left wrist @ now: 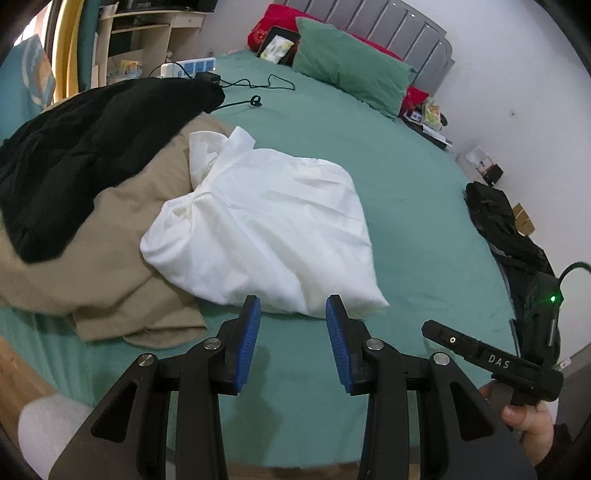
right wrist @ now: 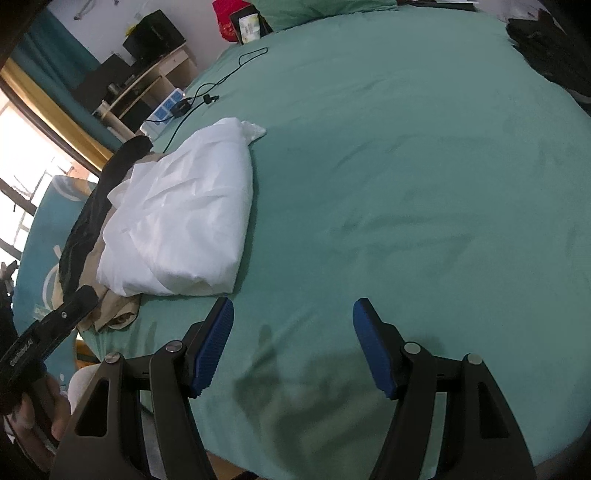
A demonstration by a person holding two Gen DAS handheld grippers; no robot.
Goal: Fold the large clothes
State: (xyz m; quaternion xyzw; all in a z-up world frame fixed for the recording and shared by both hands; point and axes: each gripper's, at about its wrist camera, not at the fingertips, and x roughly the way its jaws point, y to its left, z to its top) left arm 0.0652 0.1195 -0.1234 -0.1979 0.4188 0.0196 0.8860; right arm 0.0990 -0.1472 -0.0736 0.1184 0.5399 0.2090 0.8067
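Left claw [left wrist: 293, 314] nearest the lens, blue pads [left wrist: 248, 343] parted a moderate gap, nothing between them, hanging over bare green bed sheet [left wrist: 424, 221]. Right claw [right wrist: 293, 317] spread wider, also empty, over open sheet with its own shadow beneath. In the left view the right claw's body shows at the lower right edge, gripped by a hand [left wrist: 524, 417]; green light lit on the unit behind it.

White garment [left wrist: 266, 225] lies folded into a rough bundle on the bed, just ahead of the left claw's tips, not touching them. In the right view the same white garment [right wrist: 184, 218] sits ahead and to the left of the right claw, apart from it. One crumpled end sticks out toward the head of the bed. Its left side rests against and partly on a tan garment [left wrist: 99, 254], which lies in a heap on the left part of the bed. Black garment [left wrist: 85, 155] piled on top of the tan one.

Farther back: green pillow [left wrist: 351, 74] at the grey headboard [left wrist: 413, 33], red cushion [left wrist: 273, 26] behind it, black cable [left wrist: 258, 88] and white power strip [left wrist: 188, 68] near the bed's far left edge. Dark clothing [left wrist: 502, 229] on the bed's right edge.
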